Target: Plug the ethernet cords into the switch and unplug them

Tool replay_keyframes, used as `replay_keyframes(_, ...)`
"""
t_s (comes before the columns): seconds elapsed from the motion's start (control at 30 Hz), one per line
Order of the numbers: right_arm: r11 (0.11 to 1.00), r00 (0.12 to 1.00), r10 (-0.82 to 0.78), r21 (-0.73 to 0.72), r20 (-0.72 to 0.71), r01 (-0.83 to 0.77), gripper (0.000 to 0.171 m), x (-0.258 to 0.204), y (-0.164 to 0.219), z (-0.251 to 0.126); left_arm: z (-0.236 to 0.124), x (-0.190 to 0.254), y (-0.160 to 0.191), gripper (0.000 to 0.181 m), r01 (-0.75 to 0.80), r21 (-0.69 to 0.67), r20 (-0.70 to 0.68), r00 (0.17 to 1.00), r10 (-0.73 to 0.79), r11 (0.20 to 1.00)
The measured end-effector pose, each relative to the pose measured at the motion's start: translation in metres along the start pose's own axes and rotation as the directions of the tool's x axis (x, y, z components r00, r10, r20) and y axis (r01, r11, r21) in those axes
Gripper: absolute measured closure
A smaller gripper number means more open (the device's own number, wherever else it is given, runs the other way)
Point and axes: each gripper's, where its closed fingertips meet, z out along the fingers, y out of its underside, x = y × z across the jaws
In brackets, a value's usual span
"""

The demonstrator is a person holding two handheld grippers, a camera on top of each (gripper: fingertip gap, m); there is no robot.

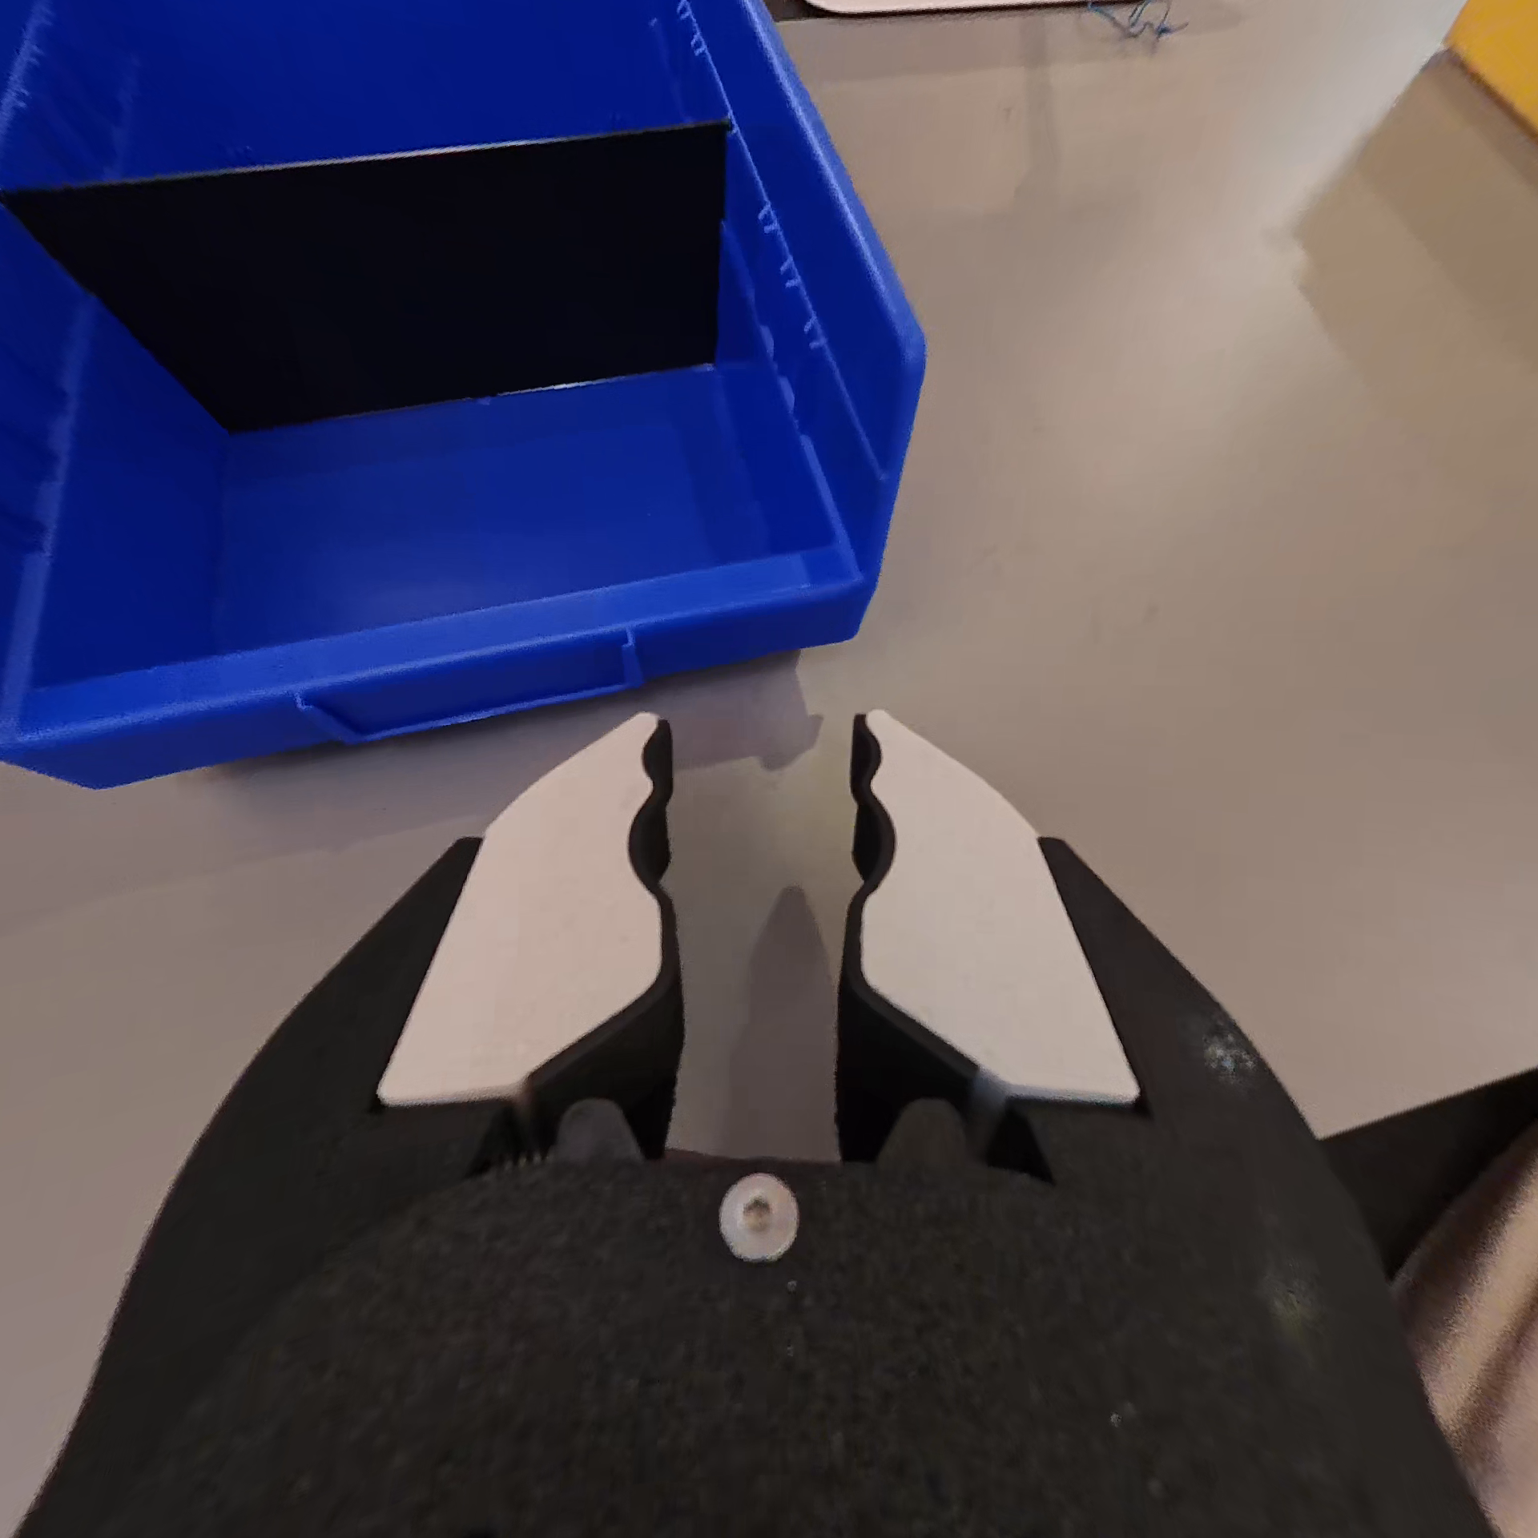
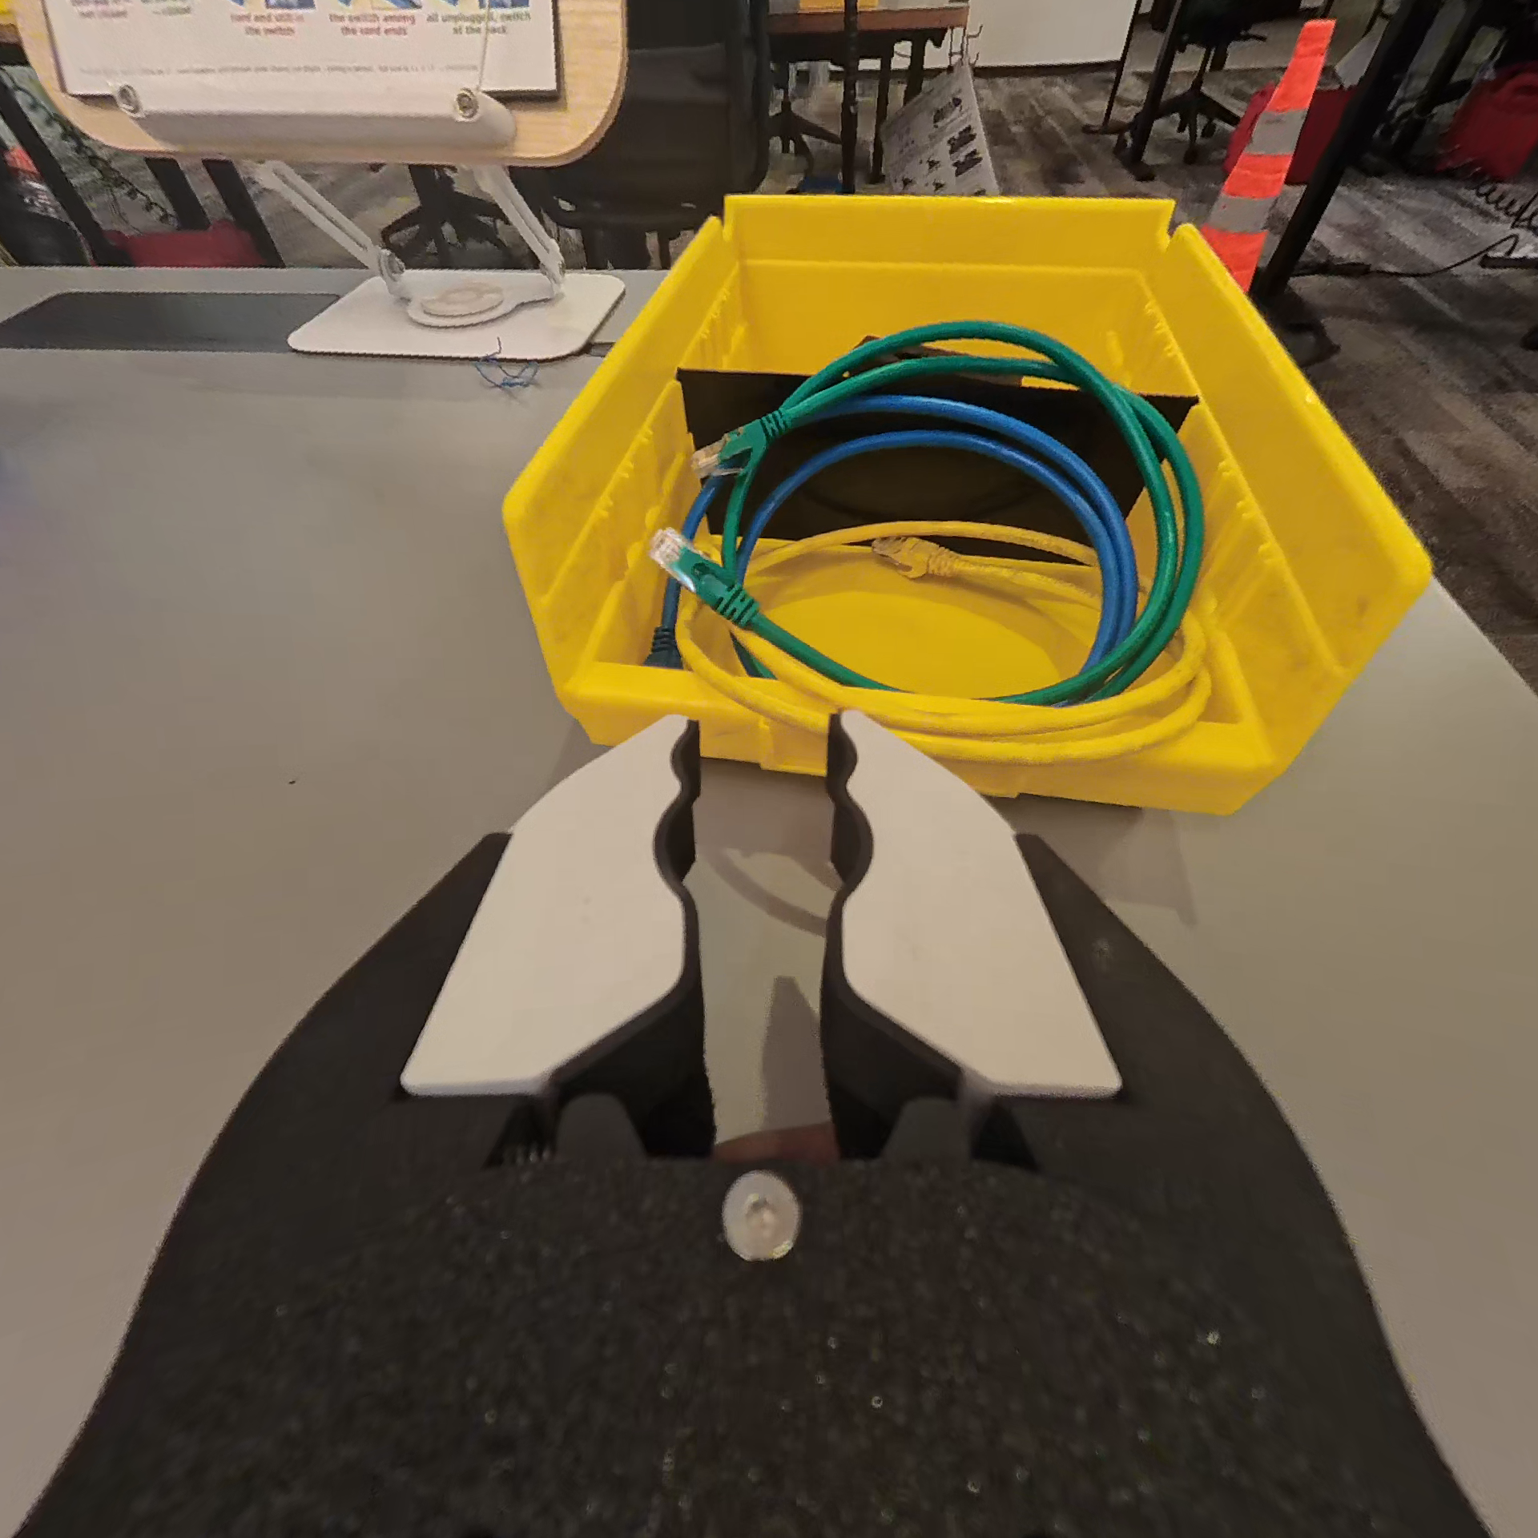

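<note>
We count three coiled cords, green [image 2: 1169,499], blue [image 2: 1107,533] and yellow [image 2: 957,707], in one ribbed yellow bin [image 2: 1348,574], frame centre; one blue bin [image 1: 832,275] upper left. Both grippers, left [image 1: 757,732] and right [image 2: 761,732], fingers parted, empty, over the smooth grey counter [image 2: 250,582].

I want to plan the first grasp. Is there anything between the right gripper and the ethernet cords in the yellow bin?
Only the yellow bin's low front wall stands between the right gripper and the cords. The green cord, blue cord and yellow cord lie coiled in front of the black divider, open from above. The jaws are open and empty.
</note>
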Motion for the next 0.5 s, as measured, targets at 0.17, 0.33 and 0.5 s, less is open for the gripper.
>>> replay_keyframes(0.17,1.0,1.0,0.023,-0.006,-0.009,-0.023,0.142,0.007,-0.002,0.006,0.002,0.006,0.006,0.14,-0.01,-0.021,-0.012,1.0,0.01,1.0)
replay_keyframes(0.33,1.0,0.999,0.029,-0.002,0.02,-0.029,0.141,0.0,-0.004,0.011,-0.003,0.009,0.011,0.14,-0.032,-0.028,-0.002,0.999,0.032,0.999)
replay_keyframes(0.5,1.0,0.983,-0.026,0.004,0.179,0.026,0.114,-0.05,-0.009,0.024,-0.009,0.009,0.018,0.14,-0.043,-0.035,0.024,0.999,0.044,0.998)
